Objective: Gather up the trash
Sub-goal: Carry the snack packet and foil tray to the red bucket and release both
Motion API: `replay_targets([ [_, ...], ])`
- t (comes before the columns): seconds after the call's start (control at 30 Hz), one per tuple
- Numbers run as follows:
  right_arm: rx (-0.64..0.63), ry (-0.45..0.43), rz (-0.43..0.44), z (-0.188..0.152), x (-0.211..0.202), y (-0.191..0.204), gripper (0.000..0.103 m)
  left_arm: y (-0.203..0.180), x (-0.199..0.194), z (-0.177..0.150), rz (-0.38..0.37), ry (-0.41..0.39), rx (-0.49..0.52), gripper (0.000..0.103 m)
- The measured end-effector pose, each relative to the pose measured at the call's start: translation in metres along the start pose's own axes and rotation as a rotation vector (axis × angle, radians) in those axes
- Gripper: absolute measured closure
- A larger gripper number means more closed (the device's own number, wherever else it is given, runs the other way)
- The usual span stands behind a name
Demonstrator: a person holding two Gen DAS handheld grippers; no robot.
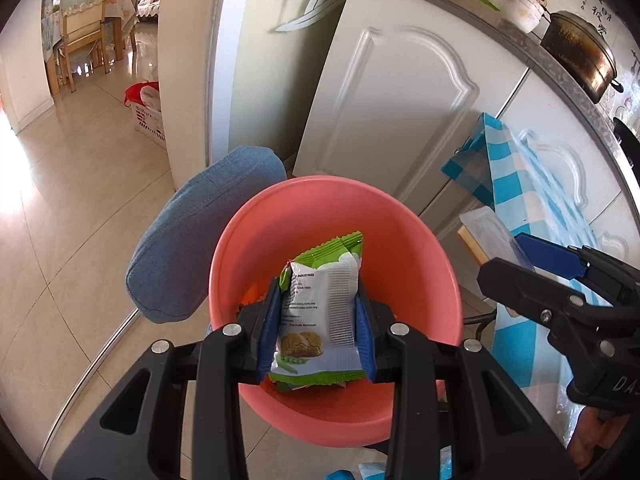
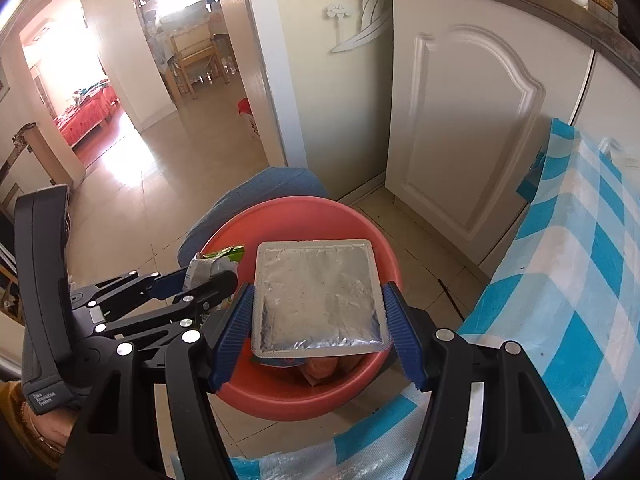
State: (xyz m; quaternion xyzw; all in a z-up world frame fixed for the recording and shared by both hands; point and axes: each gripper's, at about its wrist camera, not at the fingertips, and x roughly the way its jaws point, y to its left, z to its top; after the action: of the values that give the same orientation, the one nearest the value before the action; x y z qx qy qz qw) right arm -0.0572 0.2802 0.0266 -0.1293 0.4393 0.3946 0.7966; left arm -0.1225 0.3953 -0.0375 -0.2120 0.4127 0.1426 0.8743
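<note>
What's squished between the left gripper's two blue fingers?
A green-and-white snack packet, pinched by the left gripper above the pink bin. The left wrist view shows it.

Right gripper [image 2: 320, 332] clamps a flat silver foil pouch [image 2: 318, 300] by its side edges, held over a red-orange plastic bin [image 2: 372, 240] on the tiled floor. Left gripper [image 2: 200, 280] at left pinches a green-and-white snack wrapper [image 2: 212, 266] above the bin's rim. Blue denim cushion [image 2: 260, 188] behind the bin. Blue-white checked cloth [image 2: 560, 280] at right, white cabinet door [image 2: 460, 120] beyond.
</note>
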Motion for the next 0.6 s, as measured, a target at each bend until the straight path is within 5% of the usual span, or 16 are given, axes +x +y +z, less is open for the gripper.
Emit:
replay_targets([
  [0.33, 0.039, 0.009, 0.029, 0.012, 0.016, -0.003, 0.037, -0.004, 0.018, -0.006, 0.024, 0.032, 0.038, 0.068],
  [0.43, 0.066, 0.003, 0.026, 0.014, 0.017, -0.005, 0.023, -0.003, 0.025, -0.009, 0.031, 0.049, 0.037, 0.066],
  [0.5, 0.087, -0.018, 0.041, 0.013, 0.013, -0.008, 0.022, -0.002, 0.031, -0.009, 0.049, 0.064, 0.024, 0.039],
  [0.6, 0.125, -0.042, 0.042, 0.009, 0.002, -0.016, 0.019, 0.001, 0.031, -0.007, 0.036, 0.064, 0.017, 0.021],
])
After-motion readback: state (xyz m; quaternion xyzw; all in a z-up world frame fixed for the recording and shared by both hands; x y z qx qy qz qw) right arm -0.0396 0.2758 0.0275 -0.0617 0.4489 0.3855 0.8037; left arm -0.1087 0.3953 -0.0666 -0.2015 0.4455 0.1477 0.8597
